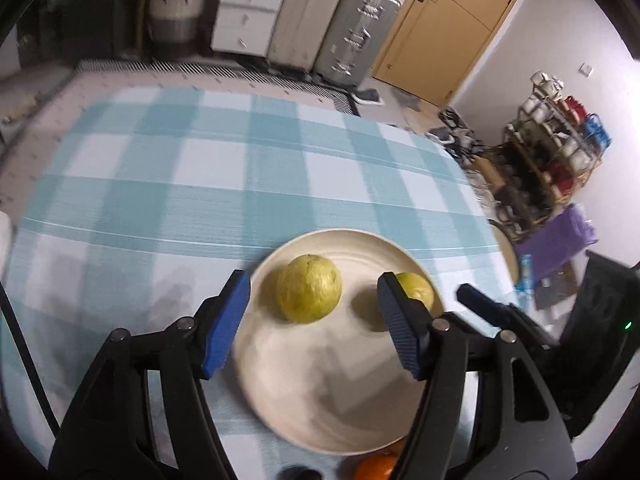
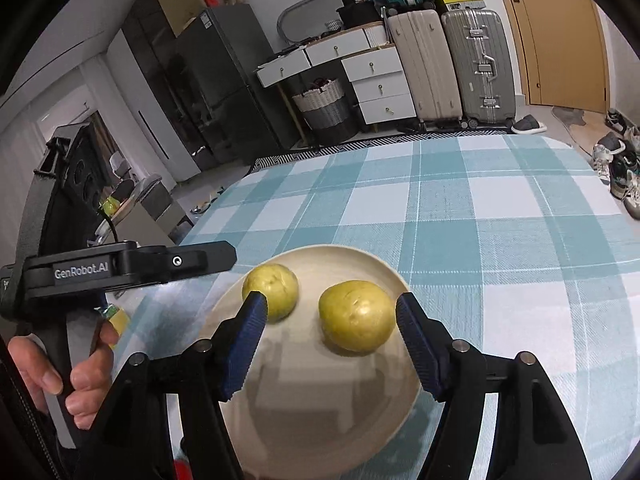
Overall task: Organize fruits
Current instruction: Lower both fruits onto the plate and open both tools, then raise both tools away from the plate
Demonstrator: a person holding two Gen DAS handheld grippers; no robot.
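Cream-coloured, the plate (image 1: pixel 320 400) is sitting on the checked cloth (image 1: pixel 168 184) covering the desk, low and centre in both views, and two yellow-green fruits (image 1: pixel 309 294) are lying apart on its far half. You are holding the left gripper (image 1: pixel 312 322) spread wide and empty over the plate, and the right gripper (image 2: pixel 334 342) likewise parted and empty. An orange fruit (image 1: pixel 374 467) is peeking out just off the plate's near rim at the bottom of the left view.

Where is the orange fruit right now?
In the left wrist view the orange fruit lies on the checked cloth at the bottom edge, just off the near rim of the cream plate that holds the two green fruits, partly hidden by the left gripper.
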